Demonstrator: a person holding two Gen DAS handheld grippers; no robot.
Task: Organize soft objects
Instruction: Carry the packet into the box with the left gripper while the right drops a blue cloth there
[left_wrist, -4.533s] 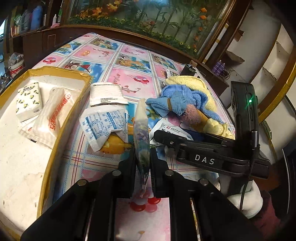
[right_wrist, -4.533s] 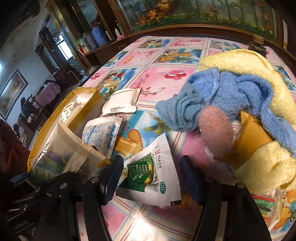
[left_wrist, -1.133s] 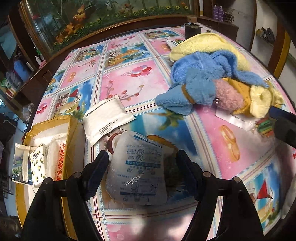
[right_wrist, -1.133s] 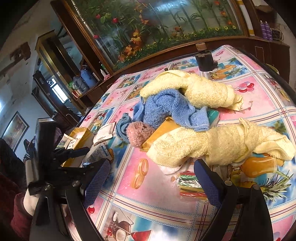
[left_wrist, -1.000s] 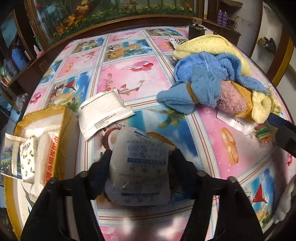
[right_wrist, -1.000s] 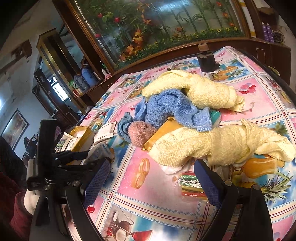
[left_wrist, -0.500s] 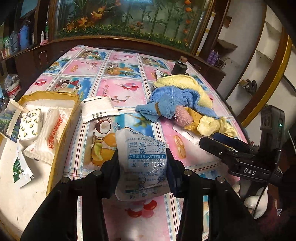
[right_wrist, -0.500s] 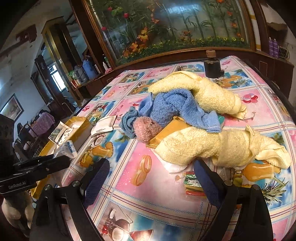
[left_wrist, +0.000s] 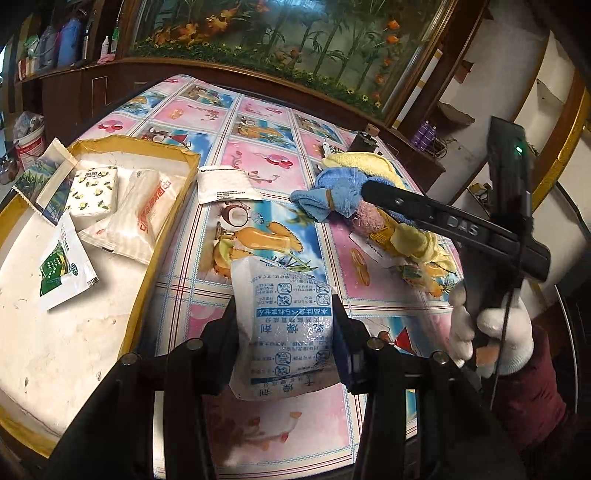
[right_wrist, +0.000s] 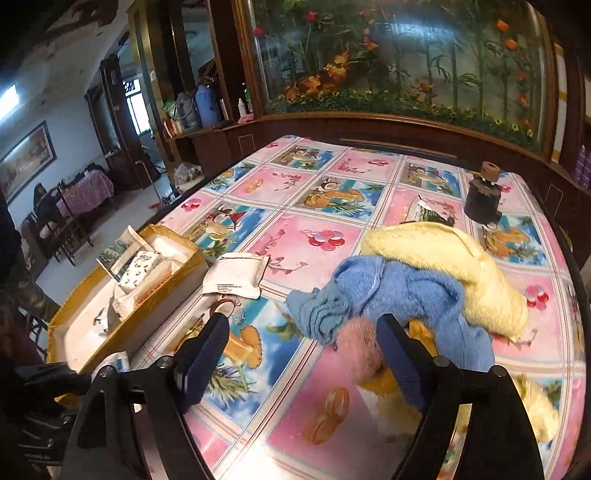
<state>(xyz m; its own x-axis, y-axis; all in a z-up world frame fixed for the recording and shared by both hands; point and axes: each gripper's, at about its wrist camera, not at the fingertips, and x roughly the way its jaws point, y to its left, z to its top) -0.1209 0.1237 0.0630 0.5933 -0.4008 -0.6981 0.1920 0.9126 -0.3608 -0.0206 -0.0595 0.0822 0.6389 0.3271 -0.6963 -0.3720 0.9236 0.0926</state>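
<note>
While raised above the tablecloth (left_wrist: 258, 110), left gripper (left_wrist: 284, 332) clamped on desiccant sachet (left_wrist: 284, 325) with blue Chinese print. Right gripper (right_wrist: 303, 354) spread wide, empty, gloved hand (left_wrist: 491, 332) gripping; "DAS" on body.

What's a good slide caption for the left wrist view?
Left gripper holds a white packet above the table, beside the yellow tray.

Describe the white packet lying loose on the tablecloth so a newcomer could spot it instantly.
Start at the yellow-walled tray at the table's left. Just past its far right corner lies a flat white packet, alone on the tablecloth. Unlike the tray's packets, it is plain white with small dark print.
</note>
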